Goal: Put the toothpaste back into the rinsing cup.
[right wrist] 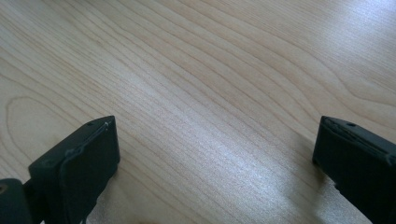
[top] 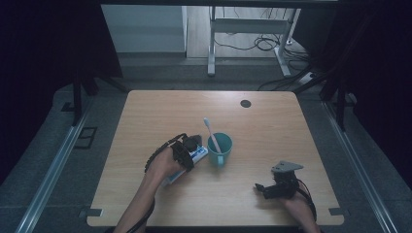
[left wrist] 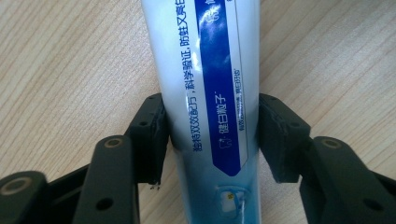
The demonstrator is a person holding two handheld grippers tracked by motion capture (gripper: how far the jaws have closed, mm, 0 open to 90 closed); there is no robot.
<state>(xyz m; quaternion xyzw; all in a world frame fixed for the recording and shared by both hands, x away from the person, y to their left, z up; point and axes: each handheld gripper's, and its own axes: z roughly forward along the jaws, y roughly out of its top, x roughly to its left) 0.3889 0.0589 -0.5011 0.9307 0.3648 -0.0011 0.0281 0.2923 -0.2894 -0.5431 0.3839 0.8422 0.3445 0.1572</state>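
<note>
A white and blue toothpaste tube (left wrist: 205, 70) lies across the wooden table (top: 272, 126), and my left gripper (left wrist: 212, 126) is shut on it with a jaw pressed to each side. In the high view the left gripper (top: 193, 148) holds the tube (top: 200, 154) just left of a teal cup (top: 221, 150). A pink toothbrush (top: 210, 130) stands in the cup, bristles up. My right gripper (top: 262, 189) rests low near the front right of the table, jaws pointing left. In the right gripper view it (right wrist: 217, 154) is open over bare wood with nothing between its jaws.
A small dark round grommet (top: 246, 103) sits near the table's far edge. Beyond the table, metal desk legs (top: 212, 43) and loose cables (top: 265, 43) lie on the floor. Dark curtains flank both sides.
</note>
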